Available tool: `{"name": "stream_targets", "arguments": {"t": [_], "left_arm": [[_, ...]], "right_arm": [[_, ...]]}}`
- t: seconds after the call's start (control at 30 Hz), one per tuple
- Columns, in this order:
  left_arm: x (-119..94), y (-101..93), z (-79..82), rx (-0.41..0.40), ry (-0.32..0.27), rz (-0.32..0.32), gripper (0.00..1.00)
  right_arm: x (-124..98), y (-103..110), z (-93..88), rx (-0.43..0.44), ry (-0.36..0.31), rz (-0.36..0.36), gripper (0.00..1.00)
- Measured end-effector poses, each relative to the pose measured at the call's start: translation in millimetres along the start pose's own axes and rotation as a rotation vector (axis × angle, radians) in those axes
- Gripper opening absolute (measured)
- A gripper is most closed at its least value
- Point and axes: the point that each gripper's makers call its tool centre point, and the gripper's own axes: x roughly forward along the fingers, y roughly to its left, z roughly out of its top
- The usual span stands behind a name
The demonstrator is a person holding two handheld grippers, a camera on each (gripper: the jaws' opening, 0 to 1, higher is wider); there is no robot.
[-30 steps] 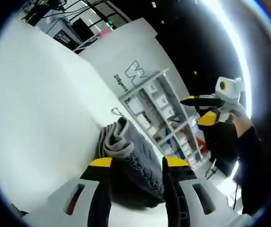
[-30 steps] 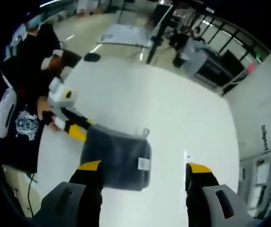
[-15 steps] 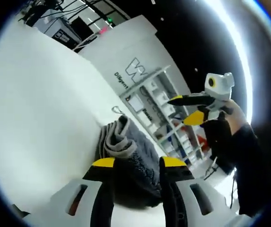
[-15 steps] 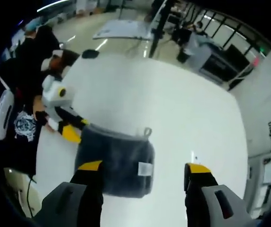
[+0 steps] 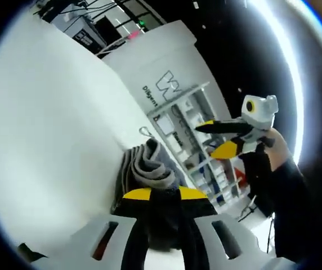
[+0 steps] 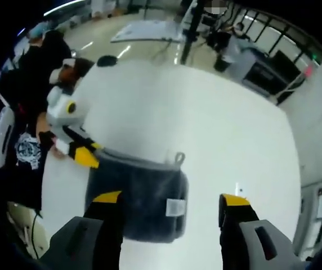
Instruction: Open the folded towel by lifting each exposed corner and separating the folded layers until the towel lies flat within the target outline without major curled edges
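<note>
The right hand-held gripper (image 6: 172, 199) hangs with jaws wide apart over a folded dark towel (image 6: 135, 194) on the white counter (image 6: 206, 129). The left hand-held gripper (image 6: 88, 154) meets the towel's far-left corner.

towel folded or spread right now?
Folded. The towel is a compact dark rectangle on the table; the left gripper view shows stacked layers, with the left gripper shut on its edge.

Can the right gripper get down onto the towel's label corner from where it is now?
Probably yes. The right gripper hangs open above the towel, and the white label lies uncovered; the left gripper pinches the far edge.
</note>
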Motion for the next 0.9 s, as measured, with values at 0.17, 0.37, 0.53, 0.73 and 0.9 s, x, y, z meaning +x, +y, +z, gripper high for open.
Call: {"name": "stream_targets", "arguments": {"t": [0.17,0.37,0.53,0.73,0.9], "left_arm": [[0.7,0.3,-1.1,-0.001,-0.002,0.000,0.10],[1.3,-2.5,-4.8,-0.017,0.003,-0.023,0.08],[0.7,-5.3,-5.5,-0.004,0.007,-0.038,0.07],[1.2,-7.4,-6.4,0.015,0.013,-0.052,0.06],[0.4,-11.0,-7.0,0.037,0.009,-0.069,0.06]], "right_arm": [[7.8,-1.3,0.2,0.004,0.005,0.010,0.65],[22.1,-7.0,-0.6,0.014,0.018,0.009,0.62],[31.9,-19.2,-1.7,0.019,0.031,0.016,0.58],[41.1,-26.5,1.5,0.011,0.041,0.035,0.56],[49.9,-30.2,0.5,0.012,0.045,0.035,0.54]]}}
